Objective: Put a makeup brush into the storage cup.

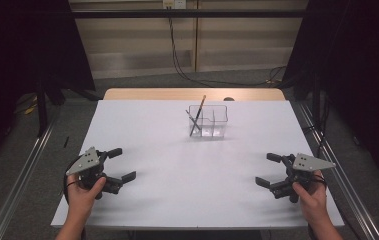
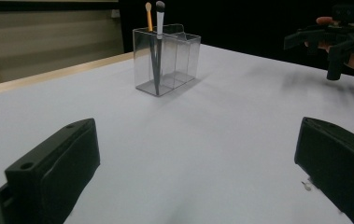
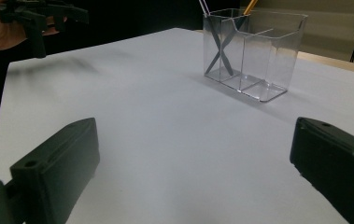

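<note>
I see a clear plastic organiser (image 1: 208,121) standing upright toward the far middle of the white table (image 1: 177,175). In its left compartment, two makeup brushes (image 1: 195,120) lean crossed, heads up.

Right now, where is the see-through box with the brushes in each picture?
High view: the clear box stands at the table's far middle.
Left gripper view: upper middle, beyond the open jaws, the clear box.
Right gripper view: upper right of middle, the clear box.
Shared landmark: the two brushes in one end compartment.
</note>
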The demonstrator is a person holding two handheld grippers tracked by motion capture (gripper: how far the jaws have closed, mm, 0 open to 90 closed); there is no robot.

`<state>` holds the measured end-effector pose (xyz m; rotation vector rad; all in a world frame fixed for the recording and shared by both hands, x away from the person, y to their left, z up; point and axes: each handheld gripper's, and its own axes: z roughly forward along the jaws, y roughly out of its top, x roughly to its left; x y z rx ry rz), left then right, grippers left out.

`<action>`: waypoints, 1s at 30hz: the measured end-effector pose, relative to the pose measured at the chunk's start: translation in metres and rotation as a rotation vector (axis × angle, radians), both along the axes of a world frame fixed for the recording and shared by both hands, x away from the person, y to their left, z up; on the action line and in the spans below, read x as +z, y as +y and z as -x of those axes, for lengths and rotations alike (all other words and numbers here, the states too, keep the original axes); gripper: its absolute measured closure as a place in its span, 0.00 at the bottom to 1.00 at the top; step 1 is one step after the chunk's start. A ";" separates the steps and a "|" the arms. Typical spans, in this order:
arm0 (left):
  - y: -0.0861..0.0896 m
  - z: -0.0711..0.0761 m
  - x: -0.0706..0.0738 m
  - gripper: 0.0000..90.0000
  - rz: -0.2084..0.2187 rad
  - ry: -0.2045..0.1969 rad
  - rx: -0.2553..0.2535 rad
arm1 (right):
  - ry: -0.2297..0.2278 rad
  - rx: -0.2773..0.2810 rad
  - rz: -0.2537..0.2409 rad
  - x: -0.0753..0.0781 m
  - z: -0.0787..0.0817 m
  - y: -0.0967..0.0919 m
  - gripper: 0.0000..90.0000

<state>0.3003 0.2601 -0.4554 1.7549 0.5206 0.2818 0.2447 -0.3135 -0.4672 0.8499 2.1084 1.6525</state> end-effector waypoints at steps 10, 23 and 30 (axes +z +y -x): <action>0.003 0.002 -0.003 0.00 0.003 0.002 0.010 | -0.001 0.003 0.002 0.000 0.000 0.000 0.01; 0.008 0.004 -0.006 0.00 0.003 -0.003 0.021 | -0.004 -0.001 0.003 0.001 0.000 -0.001 0.01; 0.008 0.004 -0.007 0.00 -0.007 0.001 0.016 | -0.005 -0.002 0.004 0.001 -0.001 -0.001 0.01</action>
